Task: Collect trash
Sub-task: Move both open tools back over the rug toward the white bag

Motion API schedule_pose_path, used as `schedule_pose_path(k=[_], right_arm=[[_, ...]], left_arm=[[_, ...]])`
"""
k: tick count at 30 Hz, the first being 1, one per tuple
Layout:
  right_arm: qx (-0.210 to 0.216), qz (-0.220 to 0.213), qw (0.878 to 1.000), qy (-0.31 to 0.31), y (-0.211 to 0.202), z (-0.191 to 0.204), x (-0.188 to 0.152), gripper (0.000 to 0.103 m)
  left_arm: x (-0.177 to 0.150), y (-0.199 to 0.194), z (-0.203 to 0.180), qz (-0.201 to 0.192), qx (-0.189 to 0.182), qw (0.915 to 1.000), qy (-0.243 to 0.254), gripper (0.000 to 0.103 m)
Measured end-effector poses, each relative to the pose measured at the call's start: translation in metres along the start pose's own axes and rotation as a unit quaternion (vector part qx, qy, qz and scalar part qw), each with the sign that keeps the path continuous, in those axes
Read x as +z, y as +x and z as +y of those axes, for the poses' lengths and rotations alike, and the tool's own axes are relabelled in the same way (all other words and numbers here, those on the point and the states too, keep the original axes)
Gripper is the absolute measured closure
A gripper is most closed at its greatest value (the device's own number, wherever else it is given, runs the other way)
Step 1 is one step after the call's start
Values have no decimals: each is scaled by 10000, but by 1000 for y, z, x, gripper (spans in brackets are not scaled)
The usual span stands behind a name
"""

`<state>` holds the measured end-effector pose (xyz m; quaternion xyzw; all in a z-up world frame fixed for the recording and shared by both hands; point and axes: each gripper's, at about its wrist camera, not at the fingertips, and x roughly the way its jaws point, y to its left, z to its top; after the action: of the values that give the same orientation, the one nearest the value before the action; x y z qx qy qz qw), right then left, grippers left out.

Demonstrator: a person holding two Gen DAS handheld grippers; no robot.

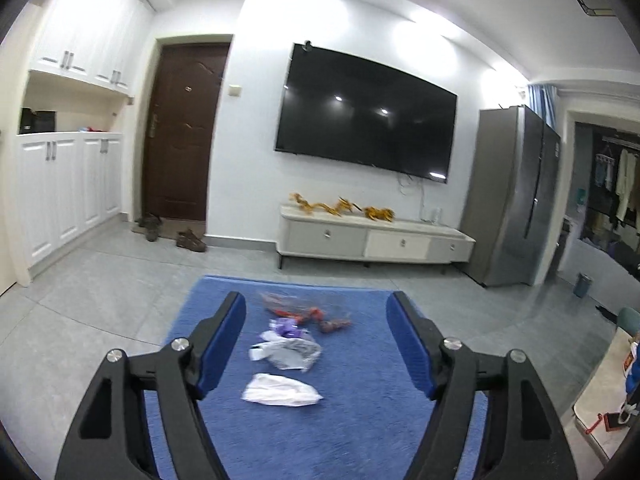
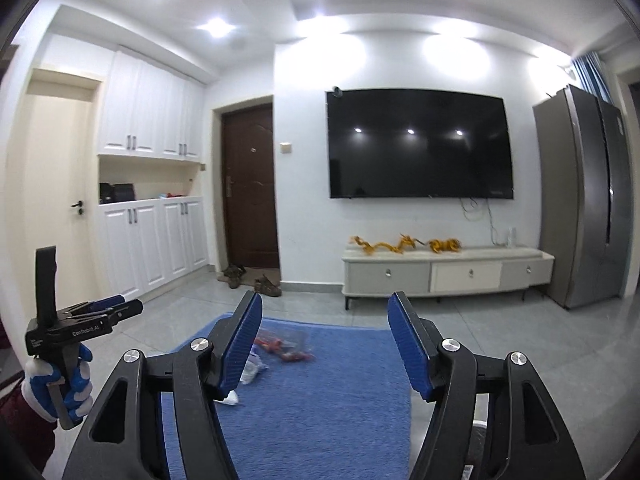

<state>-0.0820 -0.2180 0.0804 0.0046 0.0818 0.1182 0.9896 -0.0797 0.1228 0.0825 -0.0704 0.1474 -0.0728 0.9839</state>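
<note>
Several pieces of trash lie on a blue rug [image 1: 352, 432]. In the left wrist view I see a white crumpled paper [image 1: 280, 390], a grey-white plastic bag [image 1: 286, 352], a purple wrapper [image 1: 290, 328] and a clear red-printed wrapper [image 1: 304, 306]. My left gripper [image 1: 318, 312] is open and empty, held above the rug short of the trash. My right gripper [image 2: 324, 314] is open and empty above the rug [image 2: 320, 400]; its left finger hides part of the white trash [image 2: 252, 368]. The red wrapper [image 2: 282, 346] shows beyond. The left gripper [image 2: 120, 306] also shows at the left of the right wrist view.
A TV cabinet [image 1: 372, 240] with yellow ornaments stands under a wall TV [image 1: 364, 116]. A grey fridge [image 1: 516, 196] is at the right, a brown door [image 1: 180, 136] with shoes [image 1: 192, 240] and white cupboards [image 1: 68, 192] at the left. A small bin [image 1: 583, 285] stands by the fridge.
</note>
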Motion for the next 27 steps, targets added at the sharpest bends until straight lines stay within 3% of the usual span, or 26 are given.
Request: schedule_pose_path(k=[5,12,21,27], right_arm=[[235,-197,9994,-155,-16,22,13,36],[533,-85,9983,-211,-8,34,5,36],[669,86,9977,-68,21,19,-5,36],[776,392,9962,64,59,2,-23,36]], left_arm=[[4,-39,26,-214,192,9995,-141,30],[-2,-41,43,-40,374,9990,-225,30],[-8,4,31,388,429,9983,-94,30],[-22,55,16,937,400,9947,120,30]])
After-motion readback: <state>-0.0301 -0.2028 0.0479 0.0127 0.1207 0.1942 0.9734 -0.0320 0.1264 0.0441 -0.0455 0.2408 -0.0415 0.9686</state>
